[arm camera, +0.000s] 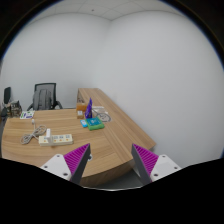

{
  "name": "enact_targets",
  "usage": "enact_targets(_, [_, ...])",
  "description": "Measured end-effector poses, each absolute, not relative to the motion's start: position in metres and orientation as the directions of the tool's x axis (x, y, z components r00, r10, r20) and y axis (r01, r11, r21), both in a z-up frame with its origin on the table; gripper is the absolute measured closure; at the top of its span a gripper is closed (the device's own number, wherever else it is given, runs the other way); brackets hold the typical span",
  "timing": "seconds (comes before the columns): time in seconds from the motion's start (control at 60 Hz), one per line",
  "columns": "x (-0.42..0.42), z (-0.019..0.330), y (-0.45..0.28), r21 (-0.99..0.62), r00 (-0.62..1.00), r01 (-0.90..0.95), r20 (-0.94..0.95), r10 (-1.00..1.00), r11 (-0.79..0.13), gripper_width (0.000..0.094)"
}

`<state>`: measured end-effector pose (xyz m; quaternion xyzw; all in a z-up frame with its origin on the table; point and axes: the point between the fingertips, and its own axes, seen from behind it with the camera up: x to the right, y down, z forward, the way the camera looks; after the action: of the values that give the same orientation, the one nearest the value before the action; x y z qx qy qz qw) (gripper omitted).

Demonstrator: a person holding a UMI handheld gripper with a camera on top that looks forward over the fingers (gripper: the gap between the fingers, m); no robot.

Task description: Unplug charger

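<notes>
My gripper (111, 160) hangs above the near edge of a long light-brown wooden table (110, 130), its two purple-padded fingers (77, 157) spread wide apart with nothing between them. Well beyond the fingers lies a white rectangular power strip (58, 138), with a small pale charger-like thing (38, 131) just beside it; whether it is plugged in I cannot tell. Farther along the table stands an upright purple object (88, 108) next to a small teal item (95, 125). A black office chair (44, 96) sits at the far side.

A white power strip (56, 138) is lying flat on the wooden table, well beyond the fingers, with a small charger (49, 133) sitting plugged into it.
</notes>
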<state>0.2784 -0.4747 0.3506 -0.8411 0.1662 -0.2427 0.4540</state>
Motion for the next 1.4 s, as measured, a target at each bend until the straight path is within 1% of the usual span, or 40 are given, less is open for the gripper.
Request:
enact_targets(0.15, [0.277,0.341,-0.481,-0.841,0.828,-0.075,0.247,-0.504,-0.536,0.0079])
enact_targets(0.267, [0.27,0.315,-0.493,-0.824,0.83,-0.09,0.248,-0.499,-0.559,0.0079])
enact_targets(0.333, [0.261,0.289,-0.499,-0.808,0.84,-0.103,0.241,-0.485,-0.58,0.0082])
enact_targets(0.467, [0.225,0.217,-0.505,-0.759,0.881,-0.134,0.203,-0.426,-0.638,0.0078])
enact_targets(0.6, [0.174,0.155,-0.479,-0.751,0.93,-0.065,0.193,-0.313,-0.657,0.0077])
enact_targets(0.667, [0.143,0.133,-0.456,-0.756,0.954,-0.033,0.171,-0.246,-0.653,0.0078])
enact_targets(0.75, [0.106,0.116,-0.415,-0.777,0.977,-0.029,0.111,-0.181,-0.628,0.0076])
enact_targets(0.95, [0.061,0.103,-0.283,-0.84,0.994,-0.06,0.0,-0.11,-0.54,0.0078])
enact_targets(1.033, [0.056,0.094,-0.228,-0.859,0.995,-0.05,-0.001,-0.095,-0.51,0.0092])
enact_targets(1.117, [0.055,0.081,-0.181,-0.865,0.996,-0.038,0.006,-0.087,-0.501,0.0121])
enact_targets(1.2, [0.058,0.067,-0.146,-0.865,0.997,-0.029,0.012,-0.079,-0.501,0.0172])
enact_targets(1.25, [0.057,0.061,-0.131,-0.864,0.998,-0.02,0.015,-0.065,-0.503,0.0234])
enact_targets(1.283, [0.058,0.057,-0.126,-0.861,0.999,-0.013,0.015,-0.051,-0.508,0.0323])
enact_targets(1.3, [0.058,0.054,-0.123,-0.859,0.999,-0.009,0.017,-0.046,-0.512,0.0388])
enact_targets(1.35, [0.065,0.052,-0.118,-0.858,0.998,0.001,0.035,-0.056,-0.514,0.0617])
enact_targets(1.367, [0.071,0.053,-0.116,-0.86,0.996,0.003,0.048,-0.074,-0.51,0.071])
enact_targets(1.4, [0.068,0.054,-0.115,-0.865,0.997,-0.01,0.033,-0.076,-0.501,0.0712])
